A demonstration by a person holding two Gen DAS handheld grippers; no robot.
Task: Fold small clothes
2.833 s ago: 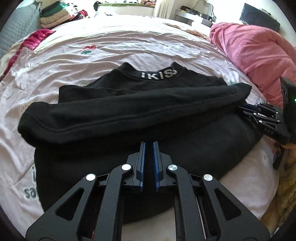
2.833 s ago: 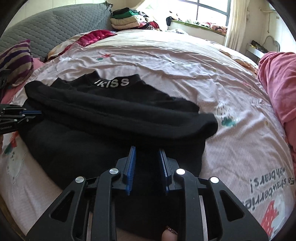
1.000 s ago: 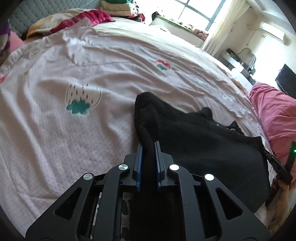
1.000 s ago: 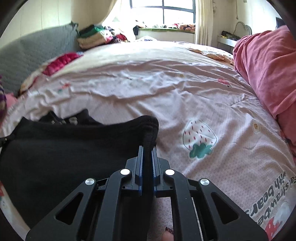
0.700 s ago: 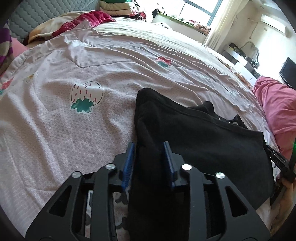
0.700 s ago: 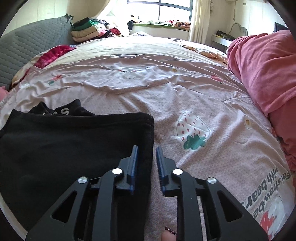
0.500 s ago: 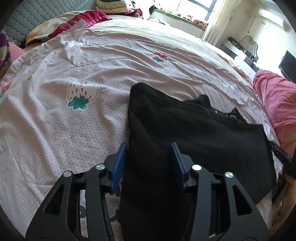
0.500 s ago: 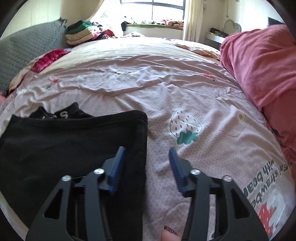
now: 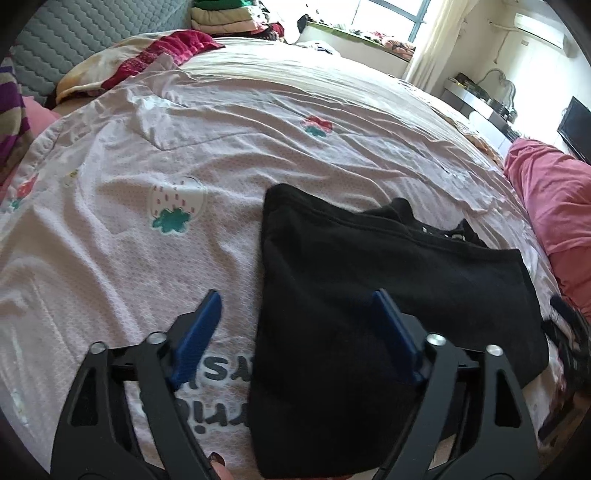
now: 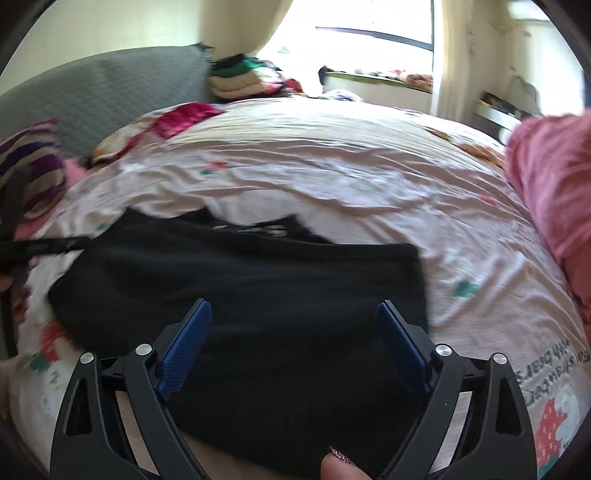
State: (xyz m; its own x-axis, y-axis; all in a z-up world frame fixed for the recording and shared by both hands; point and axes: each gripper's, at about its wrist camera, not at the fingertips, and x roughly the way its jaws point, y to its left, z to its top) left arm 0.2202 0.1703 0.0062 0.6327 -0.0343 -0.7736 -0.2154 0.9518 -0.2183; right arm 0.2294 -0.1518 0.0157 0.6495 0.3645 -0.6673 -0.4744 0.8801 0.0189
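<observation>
A small black sweater (image 9: pixel 369 288) lies folded in half on the pink strawberry-print bedsheet (image 9: pixel 221 155), its lettered collar peeking out at the far edge. My left gripper (image 9: pixel 295 299) is open and empty above the sweater's left edge. In the right wrist view the same sweater (image 10: pixel 258 295) lies flat, and my right gripper (image 10: pixel 293 310) is open and empty above its near right part. The right gripper shows at the right edge of the left wrist view (image 9: pixel 569 332). The left gripper shows at the left edge of the right wrist view (image 10: pixel 44 245).
A pink blanket (image 9: pixel 554 192) is heaped on the bed's right side. Striped and red pillows (image 10: pixel 33 173) lie at the left by a grey headboard (image 10: pixel 92 96). A stack of folded clothes (image 9: pixel 225 18) sits far back. The window ledge (image 10: pixel 376 79) holds more items.
Both grippers have let go of the sweater's folded-over hem and opened wide. They have pulled back toward me, and the sweater now lies folded in half.
</observation>
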